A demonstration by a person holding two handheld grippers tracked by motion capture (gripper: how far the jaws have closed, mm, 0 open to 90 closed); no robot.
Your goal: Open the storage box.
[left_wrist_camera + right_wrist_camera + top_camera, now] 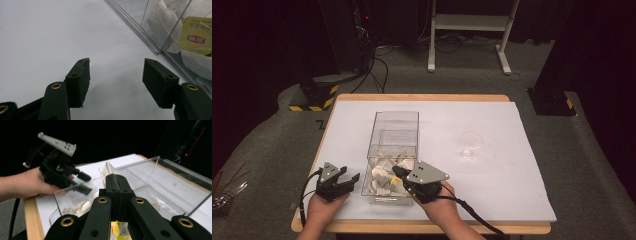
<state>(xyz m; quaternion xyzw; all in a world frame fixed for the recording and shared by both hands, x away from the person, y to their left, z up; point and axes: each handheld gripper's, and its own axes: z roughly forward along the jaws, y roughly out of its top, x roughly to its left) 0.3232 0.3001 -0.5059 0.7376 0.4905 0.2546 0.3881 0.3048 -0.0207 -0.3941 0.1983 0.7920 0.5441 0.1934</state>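
Above the clear box (175,185), right gripper (117,178) pinches tea bag (107,171) upright.

White tea bag (108,171), upright, lifted over clear box (160,173)

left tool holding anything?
No. In the left gripper view the left tool stands open over bare white table, nothing between its jaws.

My claws (116,80) are matt black plastic with brass-coloured rivets. The box (394,131) is clear glossy plastic; the tea bags (384,177) inside it look like soft white paper. Beneath the box, the surface (502,180) is smooth matt white, edged in wood.
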